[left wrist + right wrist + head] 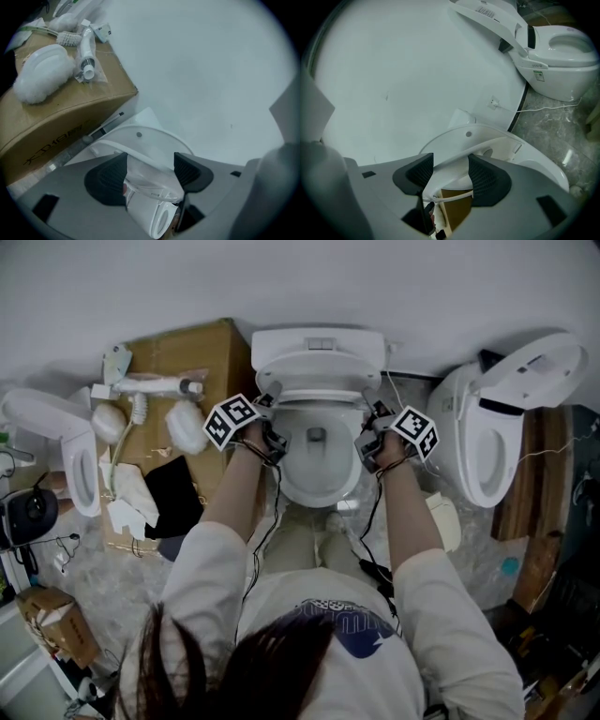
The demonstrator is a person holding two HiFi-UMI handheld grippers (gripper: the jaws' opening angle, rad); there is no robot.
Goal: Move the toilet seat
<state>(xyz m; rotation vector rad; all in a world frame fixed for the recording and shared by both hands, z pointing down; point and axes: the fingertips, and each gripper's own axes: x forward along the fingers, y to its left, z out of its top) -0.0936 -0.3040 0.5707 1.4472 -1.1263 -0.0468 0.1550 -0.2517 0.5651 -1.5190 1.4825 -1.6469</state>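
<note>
At the far left a loose spare seat [64,451] lay on the floor beside a cardboard box [192,352] strewn with fittings, well clear of the job. The left tongs [267,439] were closed on the left edge of the toilet seat [319,382], and their own camera showed the white rim pinched between the dark ribbed pads [108,177]. The seat stood over the bowl [317,465], tilted up toward the tank [319,339] rather than lying flat, apparently part way through its swing. The right tongs [373,442] were clamped the same way on the seat's right edge, the rim filling the gap between their pads [486,178]. To do this step well, both sides should probably travel together in one arc about the hinge at the back. That would keep the seat from twisting, and the grip should stay firm because the glossy plastic looked likely to slip. The last stretch would want slowing, so that the seat met the tank or the bowl softly. The hinge itself could not be seen in any view. Whether the tongs held the ring alone or ring and lid together was hard to judge. The person's head and shoulders covered the floor in front of the bowl. A second toilet [497,427] at the right was partly cut off by dark clutter.
</note>
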